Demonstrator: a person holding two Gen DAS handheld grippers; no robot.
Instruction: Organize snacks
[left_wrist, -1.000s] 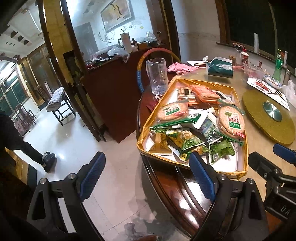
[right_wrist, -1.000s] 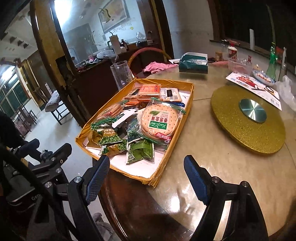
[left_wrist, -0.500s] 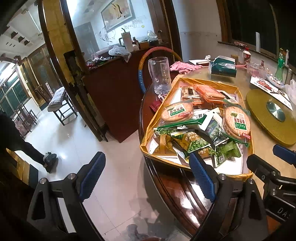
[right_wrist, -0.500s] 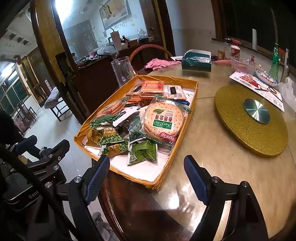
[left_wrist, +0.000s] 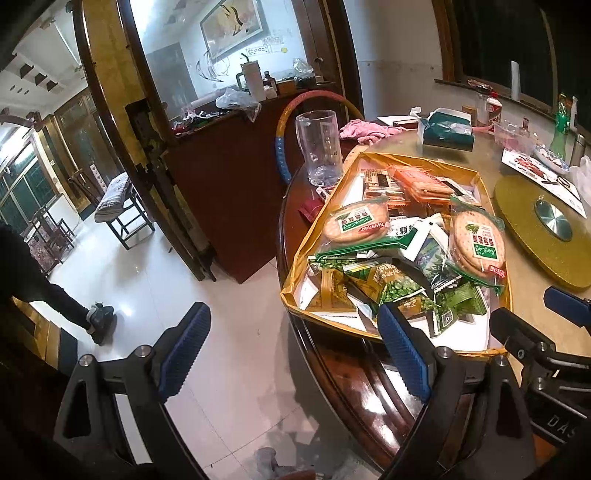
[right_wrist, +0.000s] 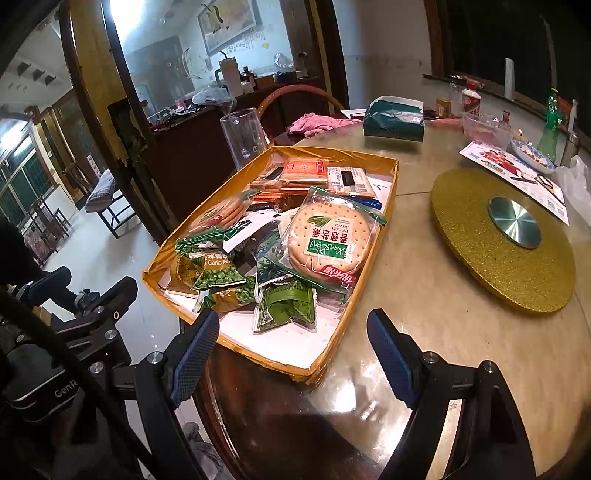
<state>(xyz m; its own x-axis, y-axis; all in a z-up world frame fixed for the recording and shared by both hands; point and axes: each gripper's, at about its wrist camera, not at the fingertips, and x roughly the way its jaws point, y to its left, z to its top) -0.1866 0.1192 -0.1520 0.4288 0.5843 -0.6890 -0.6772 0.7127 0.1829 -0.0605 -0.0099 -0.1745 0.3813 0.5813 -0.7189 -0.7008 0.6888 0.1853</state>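
left gripper (left_wrist: 293, 352): jaws spread wide, nothing between them; low in the left wrist frame, one blue pad over the floor tiles, the other over the near edge of the tray. it also shows at the left edge of the right wrist frame.
right gripper (right_wrist: 295, 352): jaws released and wide apart, empty; bottom of the right wrist frame, left pad at the tray's near corner, right pad over bare tabletop.
tray (right_wrist: 392, 184): shallow yellow cardboard tray with a white floor, centre of the right wrist frame, set on the table with its near corner reaching the table's edge.
snacks: piled loose inside the tray.
round cracker pack (right_wrist: 328, 242): large clear wrapper with a green and red label, lying on top of the pile toward the tray's right side.
second cracker pack (left_wrist: 356, 225): same kind, along the tray's left side, centre of the left wrist frame.
green pea packets (right_wrist: 218, 275): several at the near left end of the tray, overlapping.
orange packs (right_wrist: 304, 170): flat, at the far end of the tray.
table (right_wrist: 424, 295): round, glossy, dark wood rim.
turntable (right_wrist: 480, 251): gold glitter disc with a metal hub, right of the tray, apart from it.
glass mug (left_wrist: 319, 147): clear, upright, just beyond the tray's far left corner.
tissue box (right_wrist: 393, 122): dark green, behind the tray, upper centre.
person: a dark trouser leg and shoe (left_wrist: 101, 319) on the tiles at left.
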